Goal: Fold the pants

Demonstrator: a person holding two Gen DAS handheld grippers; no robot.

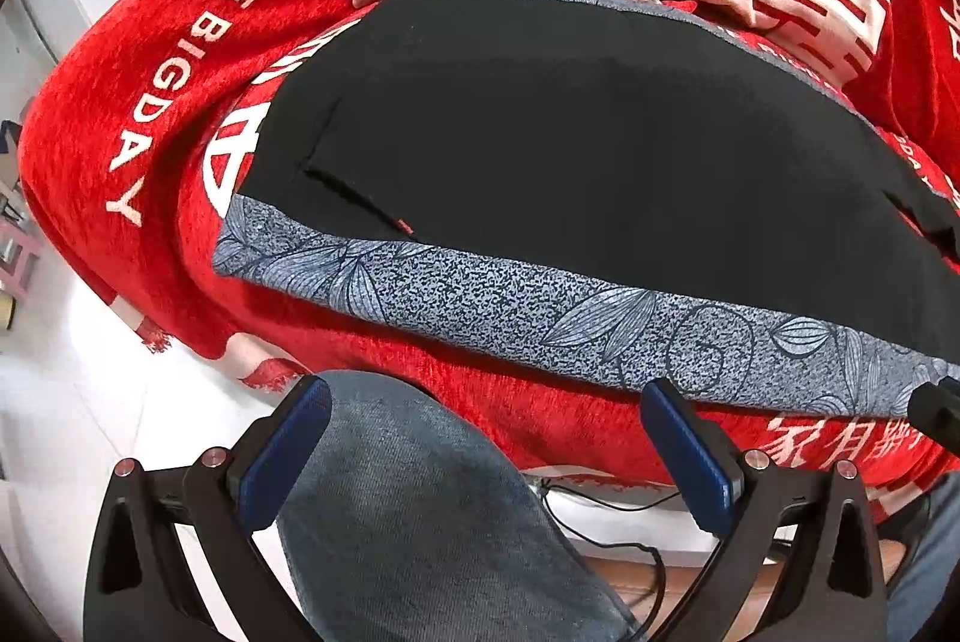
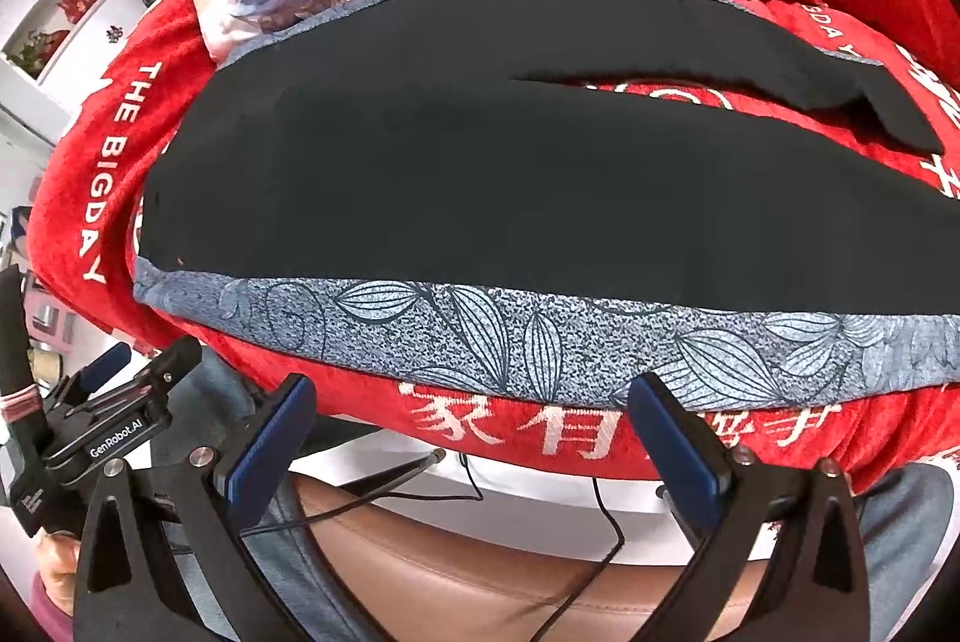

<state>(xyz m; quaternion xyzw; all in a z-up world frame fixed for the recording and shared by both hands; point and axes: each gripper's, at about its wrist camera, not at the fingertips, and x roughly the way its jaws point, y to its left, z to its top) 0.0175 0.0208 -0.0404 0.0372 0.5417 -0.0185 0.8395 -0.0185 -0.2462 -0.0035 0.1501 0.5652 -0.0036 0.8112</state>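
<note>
Black pants (image 2: 480, 198) flat on grey mat (image 2: 540, 348); right claw (image 2: 474, 438) wide, empty.

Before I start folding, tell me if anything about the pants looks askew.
The black pants lie flat on the grey leaf-print mat, but the two legs splay apart. The far leg angles away and runs off the mat onto the red blanket. Both tongs are open and clear of the cloth.

Pants (image 2: 480, 174): soft black cloth, matt. Mat (image 2: 540, 342) under pants: grey speckled cloth, rough. Blanket (image 1: 150, 114): red fuzzy cloth. Gripper pads (image 1: 696, 456): blue, smooth.
</note>
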